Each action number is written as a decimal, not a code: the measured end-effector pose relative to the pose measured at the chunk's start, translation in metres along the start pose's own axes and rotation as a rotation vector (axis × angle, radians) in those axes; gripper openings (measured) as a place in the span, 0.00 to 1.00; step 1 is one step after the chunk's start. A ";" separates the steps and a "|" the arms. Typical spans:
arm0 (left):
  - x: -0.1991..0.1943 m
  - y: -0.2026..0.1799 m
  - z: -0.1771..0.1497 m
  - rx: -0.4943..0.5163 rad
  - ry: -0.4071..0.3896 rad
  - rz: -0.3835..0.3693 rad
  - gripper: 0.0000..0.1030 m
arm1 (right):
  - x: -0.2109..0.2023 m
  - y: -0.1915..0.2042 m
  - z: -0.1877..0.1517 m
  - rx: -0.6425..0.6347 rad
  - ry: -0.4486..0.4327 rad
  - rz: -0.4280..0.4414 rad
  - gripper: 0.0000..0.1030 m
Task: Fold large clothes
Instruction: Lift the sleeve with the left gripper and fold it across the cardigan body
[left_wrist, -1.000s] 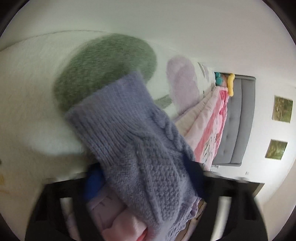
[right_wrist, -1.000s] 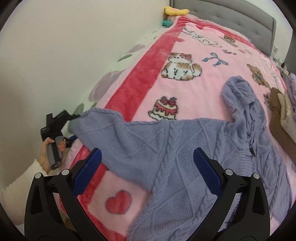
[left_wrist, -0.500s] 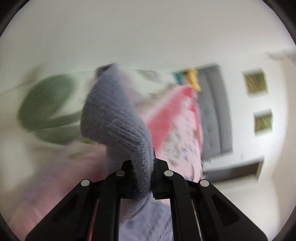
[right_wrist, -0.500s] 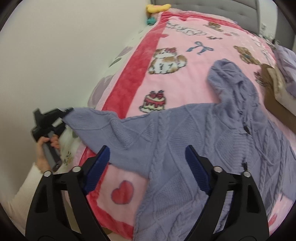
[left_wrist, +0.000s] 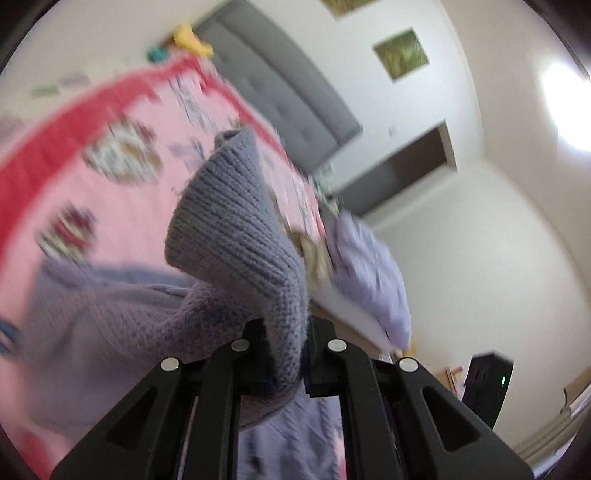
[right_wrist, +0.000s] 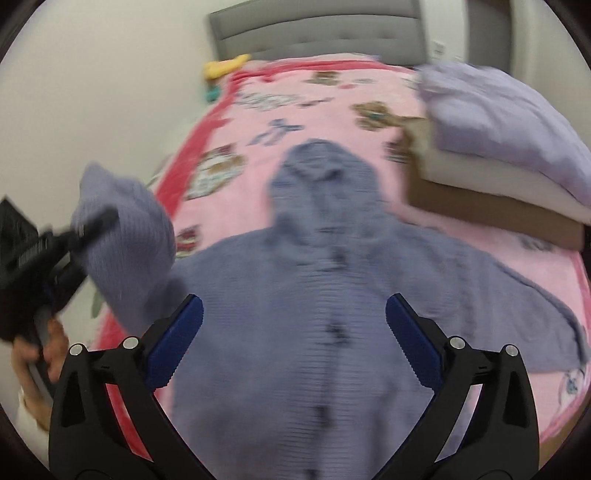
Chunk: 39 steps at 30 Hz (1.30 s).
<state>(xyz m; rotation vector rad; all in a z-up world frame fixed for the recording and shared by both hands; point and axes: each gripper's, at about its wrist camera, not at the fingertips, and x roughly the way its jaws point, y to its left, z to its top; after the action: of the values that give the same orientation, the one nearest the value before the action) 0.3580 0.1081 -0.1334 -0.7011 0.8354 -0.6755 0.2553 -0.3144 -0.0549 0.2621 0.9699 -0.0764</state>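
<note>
Far left, right wrist view: hand (right_wrist: 44, 350) wrapped round the handle of left gripper (right_wrist: 92, 225), raised off the bed edge, tilted slightly down toward the bed. Clamped tight on sleeve (right_wrist: 125, 240) at the ribbed cuff, jaws together with knit pinched between. Same in left wrist view: cuff end flops up and over past the tips, rest of sleeve trails down to the body.

Centre: hoodie (right_wrist: 314, 295) flat on blanket (right_wrist: 332, 107), front up, hood (right_wrist: 325, 177) pointing at the headboard, body spread toward the camera. Blurred, so stitch detail hard to read.

Handling, judged: chunky cable knit, soft, floppy, no stiffness, some weight for a garment. Stretches and sags under its own pull, so a one-point lift drags the body along. Not slippery, not fragile; likely grips the fleecy blanket a bit. Best holds: ribbed cuffs, hem corners, shoulder seams, where the knit is thick and doubled. Pinch a full fold, not a single loose layer. Cuff grip looks sound for carrying the sleeve across the chest.

Right gripper (right_wrist: 293, 299) above the lower body of the hoodie, pitched steeply down, jaws wide and opening, nothing between the pads, knit only seen through the gap.

Right: other sleeve (right_wrist: 517, 291) lying out flat toward the bed edge, untouched. Beyond it, box (right_wrist: 480, 210) with a lilac bundle (right_wrist: 498, 122) on top, apart from the hoodie.
</note>
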 end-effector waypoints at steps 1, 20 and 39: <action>0.012 -0.006 -0.017 -0.008 0.029 -0.002 0.09 | -0.002 -0.018 0.001 0.012 -0.003 -0.019 0.92; 0.237 -0.039 -0.186 0.148 0.389 0.235 0.32 | 0.011 -0.206 -0.021 0.122 0.015 -0.066 0.92; 0.120 0.081 -0.066 0.201 0.608 0.305 0.91 | 0.089 -0.128 -0.047 0.039 0.077 0.042 0.92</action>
<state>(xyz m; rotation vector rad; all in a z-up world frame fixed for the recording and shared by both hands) 0.3835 0.0458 -0.2775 -0.1677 1.3769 -0.6902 0.2443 -0.4218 -0.1773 0.3229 1.0396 -0.0465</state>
